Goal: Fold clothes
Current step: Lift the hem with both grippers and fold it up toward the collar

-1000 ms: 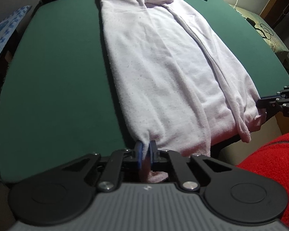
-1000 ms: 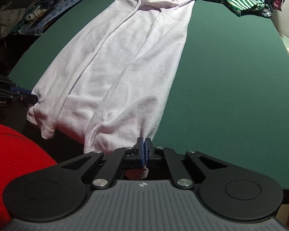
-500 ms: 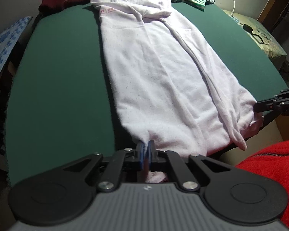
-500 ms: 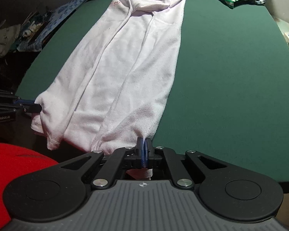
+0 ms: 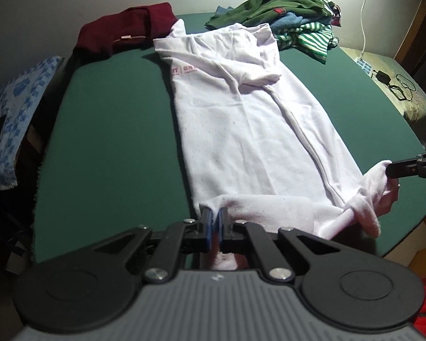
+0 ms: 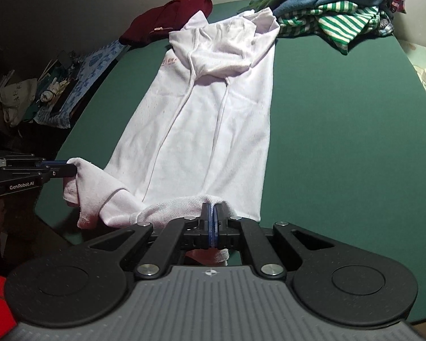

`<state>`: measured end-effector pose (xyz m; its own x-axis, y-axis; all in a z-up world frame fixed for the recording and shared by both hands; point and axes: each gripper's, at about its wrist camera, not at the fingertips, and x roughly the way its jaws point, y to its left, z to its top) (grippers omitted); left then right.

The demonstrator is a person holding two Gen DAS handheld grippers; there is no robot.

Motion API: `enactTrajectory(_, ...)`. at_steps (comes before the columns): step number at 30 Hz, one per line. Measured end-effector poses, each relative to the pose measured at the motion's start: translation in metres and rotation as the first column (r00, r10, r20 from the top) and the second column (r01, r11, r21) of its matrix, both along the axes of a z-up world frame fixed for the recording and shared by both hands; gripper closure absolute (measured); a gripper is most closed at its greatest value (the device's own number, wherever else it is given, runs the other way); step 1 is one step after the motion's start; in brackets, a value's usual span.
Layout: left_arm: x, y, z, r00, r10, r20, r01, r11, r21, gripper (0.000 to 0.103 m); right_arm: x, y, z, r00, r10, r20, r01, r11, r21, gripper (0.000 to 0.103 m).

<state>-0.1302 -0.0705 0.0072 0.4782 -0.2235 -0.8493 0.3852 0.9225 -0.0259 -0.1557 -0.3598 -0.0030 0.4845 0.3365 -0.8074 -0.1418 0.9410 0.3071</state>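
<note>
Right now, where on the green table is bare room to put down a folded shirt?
Bare green table lies right of the long white shirt, below the striped clothes pile. Another bare strip lies left of it, below the dark red garment. The far edge is crowded.

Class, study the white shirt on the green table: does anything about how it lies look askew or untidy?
Yes. On the white shirt, the folded-in sleeves bunch unevenly near the collar, and the hem between the left gripper and right gripper sags in a twisted fold instead of hanging straight.

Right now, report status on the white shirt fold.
Left claw and right claw both shut on white shirt hem corners. Hem lifted off green table. Fold path clear.
</note>
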Motion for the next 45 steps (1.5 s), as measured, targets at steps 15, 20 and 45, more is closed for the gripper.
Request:
enactTrajectory(15, 0.102, -0.012, -0.015, 1.0, 0.007, 0.026, -0.008, 0.999, 0.031, 0.102, 0.102, -0.013, -0.013, 0.993, -0.104, 0.063, 0.107, 0.993, -0.044, 0.102)
enactTrajectory(20, 0.129, -0.011, -0.035, 0.999, 0.0, -0.035, 0.001, 1.0, 0.013, 0.098, 0.125, -0.008, -0.028, 0.995, -0.092, 0.048, 0.096, 0.99, -0.101, 0.102)
enactTrajectory(45, 0.063, -0.02, -0.057, 0.907, -0.417, 0.055, 0.391, 0.885, 0.252, 0.063, 0.059, 0.079, -0.052, 0.834, 0.537, 0.129, -0.324, 0.664, -0.674, 0.066)
